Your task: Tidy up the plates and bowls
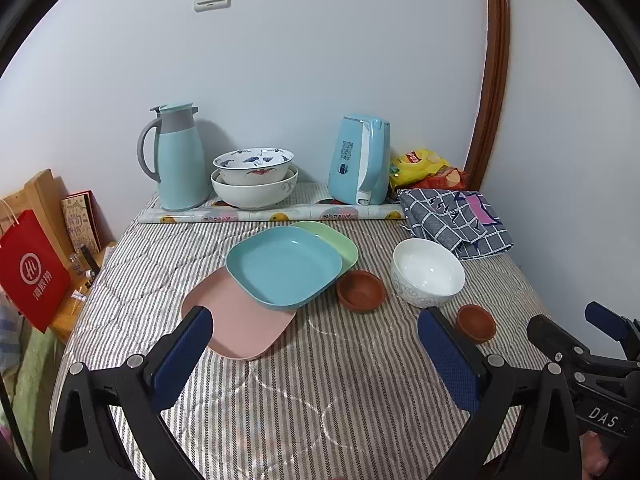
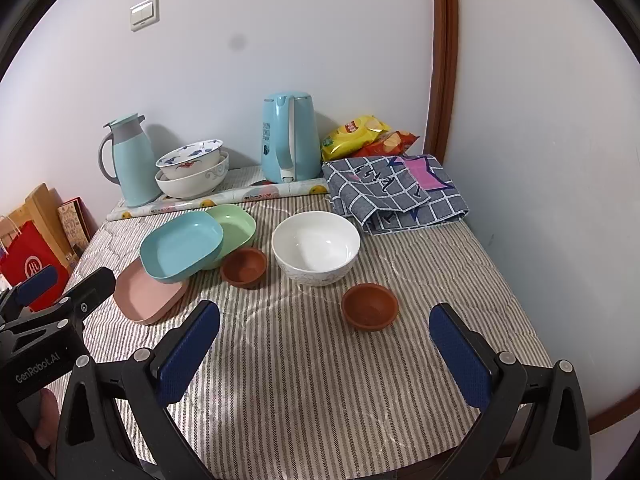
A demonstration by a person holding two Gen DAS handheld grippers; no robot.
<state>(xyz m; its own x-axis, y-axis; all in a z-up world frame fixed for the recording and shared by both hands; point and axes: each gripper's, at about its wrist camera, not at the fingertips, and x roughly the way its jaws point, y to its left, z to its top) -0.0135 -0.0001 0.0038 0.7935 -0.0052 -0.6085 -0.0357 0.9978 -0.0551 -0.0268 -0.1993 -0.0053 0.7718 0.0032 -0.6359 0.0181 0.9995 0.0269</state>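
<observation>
- The left gripper (image 1: 316, 328) sits nearest the lens, its blue-padded fingers spread wide with nothing between them, hovering over the near part of the striped tablecloth (image 1: 320, 392); the right gripper (image 2: 324, 328) is likewise spread wide and empty, above the near right part of the surface
- A small brown bowl (image 2: 370, 306) sits just beyond the right gripper, near the surface's right side; a second small brown bowl (image 2: 243, 266) sits further in, towards the middle, just beside the plates
- The white bowl (image 2: 316, 246) stands upright between the two brown ones, a little further back; its inside looks empty
- Three plates overlap left of centre: the pink plate (image 1: 236, 320) lowest and nearest, the blue plate (image 1: 284, 266) resting partly on it, the green plate (image 1: 340, 242) tucked under the blue one's far side
- Along the far edge, a patterned bowl (image 1: 254, 164) is nested in a larger white bowl (image 1: 256, 194); a blue flask (image 1: 176, 156) stands to their left, a blue kettle (image 1: 360, 160) to their right
- A folded checked cloth (image 2: 392, 192) lies at the far right corner; snack packets (image 2: 364, 136) are behind it, against the wall
</observation>
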